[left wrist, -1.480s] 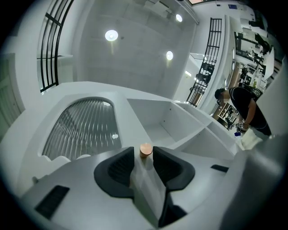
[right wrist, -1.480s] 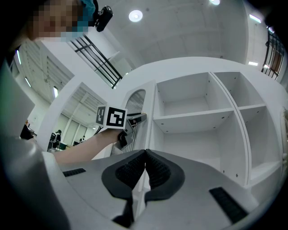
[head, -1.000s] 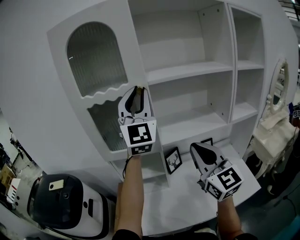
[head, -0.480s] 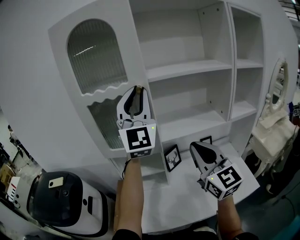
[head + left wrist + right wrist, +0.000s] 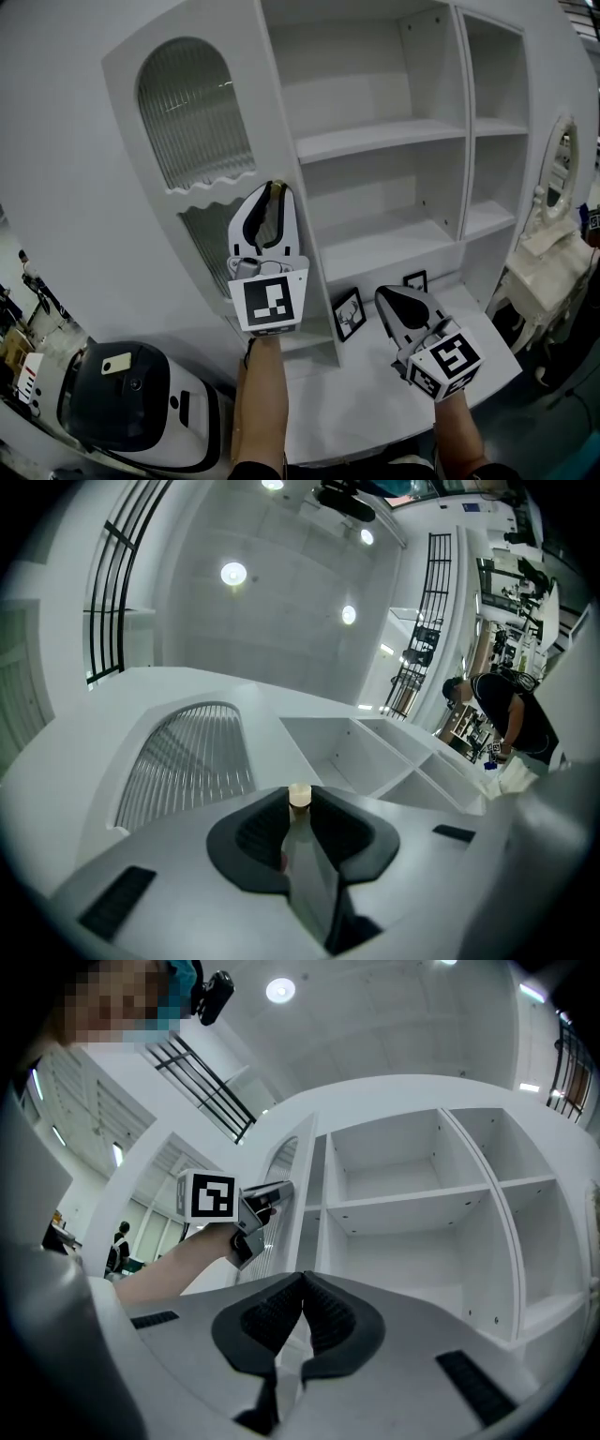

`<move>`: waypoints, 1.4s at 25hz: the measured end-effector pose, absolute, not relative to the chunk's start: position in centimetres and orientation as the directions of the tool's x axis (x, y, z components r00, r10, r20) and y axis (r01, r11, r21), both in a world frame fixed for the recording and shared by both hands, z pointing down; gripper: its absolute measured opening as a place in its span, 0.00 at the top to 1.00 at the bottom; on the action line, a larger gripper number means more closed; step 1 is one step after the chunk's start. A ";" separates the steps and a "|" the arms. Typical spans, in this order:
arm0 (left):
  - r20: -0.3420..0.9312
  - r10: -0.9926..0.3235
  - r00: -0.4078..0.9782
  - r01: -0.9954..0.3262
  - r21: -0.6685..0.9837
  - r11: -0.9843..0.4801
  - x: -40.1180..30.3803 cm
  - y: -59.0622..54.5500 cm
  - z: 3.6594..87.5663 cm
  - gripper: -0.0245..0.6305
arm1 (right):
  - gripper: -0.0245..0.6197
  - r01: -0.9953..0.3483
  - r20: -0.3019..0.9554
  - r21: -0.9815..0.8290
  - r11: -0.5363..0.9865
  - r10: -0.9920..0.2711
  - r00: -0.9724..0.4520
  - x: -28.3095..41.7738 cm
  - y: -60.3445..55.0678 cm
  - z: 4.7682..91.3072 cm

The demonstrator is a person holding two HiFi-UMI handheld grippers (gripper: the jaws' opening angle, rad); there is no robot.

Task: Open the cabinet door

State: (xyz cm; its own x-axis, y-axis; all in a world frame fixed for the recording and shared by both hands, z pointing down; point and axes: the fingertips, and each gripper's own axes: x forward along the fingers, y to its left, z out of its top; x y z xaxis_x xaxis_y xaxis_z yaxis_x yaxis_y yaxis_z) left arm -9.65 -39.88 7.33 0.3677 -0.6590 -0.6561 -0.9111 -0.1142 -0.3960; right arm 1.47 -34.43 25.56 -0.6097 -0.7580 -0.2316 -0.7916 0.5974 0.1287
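White shelves [image 5: 394, 141] fill the background. Your left gripper [image 5: 273, 190] pinches the small round knob [image 5: 298, 795] on the arched, ribbed-glass cabinet door [image 5: 192, 122], which stands open at left. Your right gripper [image 5: 384, 294] hovers lower right, jaws pressed together, empty.

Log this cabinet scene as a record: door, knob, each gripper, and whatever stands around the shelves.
door: cabinet door, white with arched ribbed glass, ajar from the shelf unit
knob: small pale knob on the door's free edge
left gripper: left gripper pointed up, jaws closed on the knob
right gripper: right gripper low over the countertop, jaws together, nothing between them
shelves: white shelves right of the door, nothing seen on them
framed pictures: two framed pictures standing at the bottom of the unit
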 end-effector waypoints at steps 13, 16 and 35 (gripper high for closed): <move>-0.640 -0.628 0.442 -0.892 -0.391 -0.228 -11.9 -34.7 8.4 0.84 | 0.94 -0.768 -0.231 0.100 0.633 -0.736 -0.637 -1.2 -33.7 26.4; -0.652 -0.613 0.446 -0.892 -0.381 -0.244 -12.8 -33.3 8.5 0.84 | 0.94 -0.763 -0.232 0.103 0.639 -0.730 -0.643 -2.1 -33.2 26.4; -0.682 -0.516 0.519 -0.849 -0.341 -0.403 -16.2 -28.0 8.5 0.83 | 0.94 -0.725 -0.218 0.103 0.681 -0.696 -0.685 -5.5 -32.0 26.5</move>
